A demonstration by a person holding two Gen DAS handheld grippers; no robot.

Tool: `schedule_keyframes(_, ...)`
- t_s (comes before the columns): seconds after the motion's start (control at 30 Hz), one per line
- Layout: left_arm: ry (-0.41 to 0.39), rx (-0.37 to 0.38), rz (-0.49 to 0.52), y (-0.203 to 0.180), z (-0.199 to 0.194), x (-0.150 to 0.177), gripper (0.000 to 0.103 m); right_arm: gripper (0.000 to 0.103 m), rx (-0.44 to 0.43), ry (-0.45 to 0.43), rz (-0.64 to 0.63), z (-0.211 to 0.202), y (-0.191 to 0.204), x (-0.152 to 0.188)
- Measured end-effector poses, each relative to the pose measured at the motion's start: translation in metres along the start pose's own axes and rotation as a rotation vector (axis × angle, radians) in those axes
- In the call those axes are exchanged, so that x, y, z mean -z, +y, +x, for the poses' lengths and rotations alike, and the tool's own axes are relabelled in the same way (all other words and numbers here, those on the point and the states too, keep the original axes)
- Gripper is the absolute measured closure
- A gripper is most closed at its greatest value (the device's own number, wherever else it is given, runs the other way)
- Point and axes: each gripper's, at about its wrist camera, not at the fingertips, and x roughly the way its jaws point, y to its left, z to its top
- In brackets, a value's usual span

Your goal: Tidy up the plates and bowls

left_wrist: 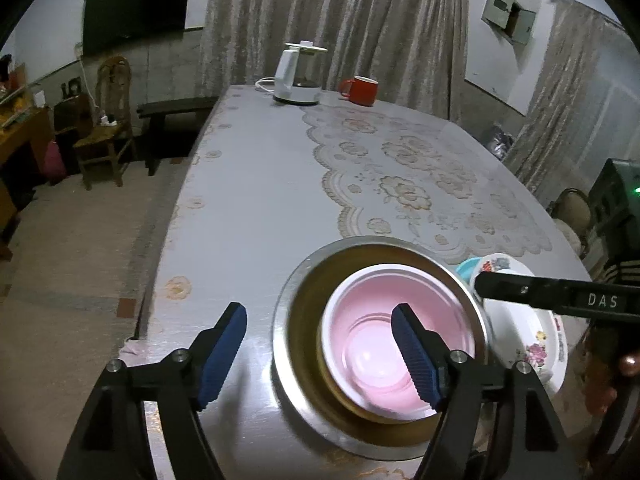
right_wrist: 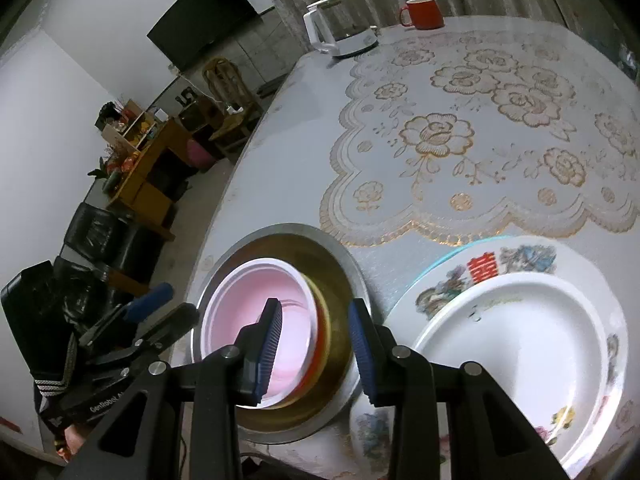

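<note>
On the table near its front edge, we see a pink bowl nested inside a steel bowl. Just to the right sits a stack of plates: a plain white one on a flowered one, with a blue rim showing beneath.

Our left gripper hangs above the nested bowls with its jaws spread wide and nothing between them; one blue pad is over the bare table, the other over the pink bowl.

Our right gripper hovers over the steel bowl's right side, jaws partly apart; from this view we cannot tell whether the pads press on either bowl's rim.

At the table's far end stand a white kettle and a red mug, beside a lace cloth.
</note>
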Motion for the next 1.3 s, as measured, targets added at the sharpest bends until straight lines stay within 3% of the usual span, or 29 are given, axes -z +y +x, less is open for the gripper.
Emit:
schedule_keyframes(0.23, 0.016, -0.019, -0.017, 0.008, -0.001, 0.006, 0.025, 0.069, 0.074, 0.033, -0.055, 0.004, -0.005, -0.006)
schedule_keyframes(0.73, 0.050, -0.047, -0.071, 0.025, 0.001, 0.026, 0.023, 0.069, 0.226, 0.147, -0.313, 0.026, 0.011, -0.018)
schedule_keyframes(1.3, 0.101, -0.042, -0.083, 0.030, 0.010, 0.039, 0.022, 0.069, 0.251, 0.224, -0.403, 0.043, 0.016, -0.018)
